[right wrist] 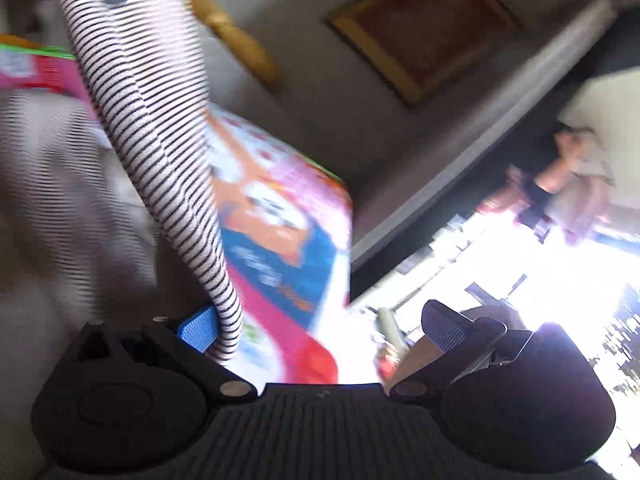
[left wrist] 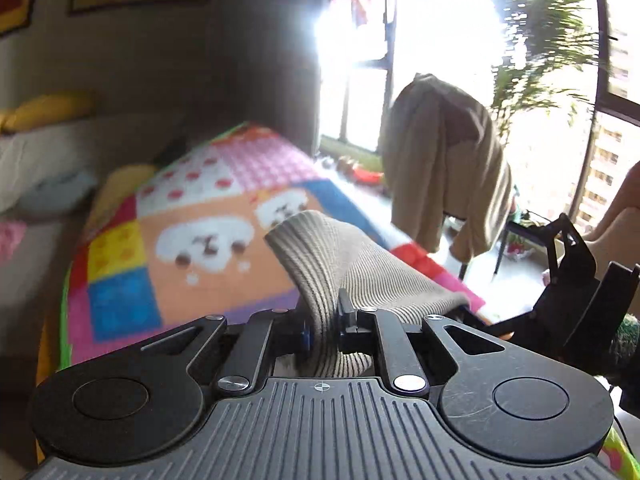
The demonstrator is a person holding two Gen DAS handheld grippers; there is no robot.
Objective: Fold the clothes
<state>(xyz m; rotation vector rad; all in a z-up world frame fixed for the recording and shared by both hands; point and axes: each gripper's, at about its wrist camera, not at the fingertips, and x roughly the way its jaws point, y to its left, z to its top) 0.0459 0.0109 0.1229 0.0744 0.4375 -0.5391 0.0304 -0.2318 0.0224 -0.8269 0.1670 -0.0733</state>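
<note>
A striped black-and-white garment point(left wrist: 344, 268) is pinched in my left gripper point(left wrist: 322, 326), whose jaws are shut on a fold of it above the colourful bed cover point(left wrist: 132, 256). In the right wrist view the same striped garment point(right wrist: 160, 152) hangs as a twisted band past the blue pad of the left finger point(right wrist: 198, 330). My right gripper point(right wrist: 320, 326) is open, its fingers wide apart; the cloth only brushes the blue pad. The right gripper also shows at the right edge of the left wrist view point(left wrist: 576, 292).
A patchwork bed cover point(right wrist: 280, 220) lies on the bed, with pillows point(left wrist: 44, 152) at its head. A chair draped with a beige garment point(left wrist: 444, 160) stands by the bright window, with a plant point(left wrist: 548, 48) beside it. Framed pictures point(right wrist: 424, 28) hang on the wall.
</note>
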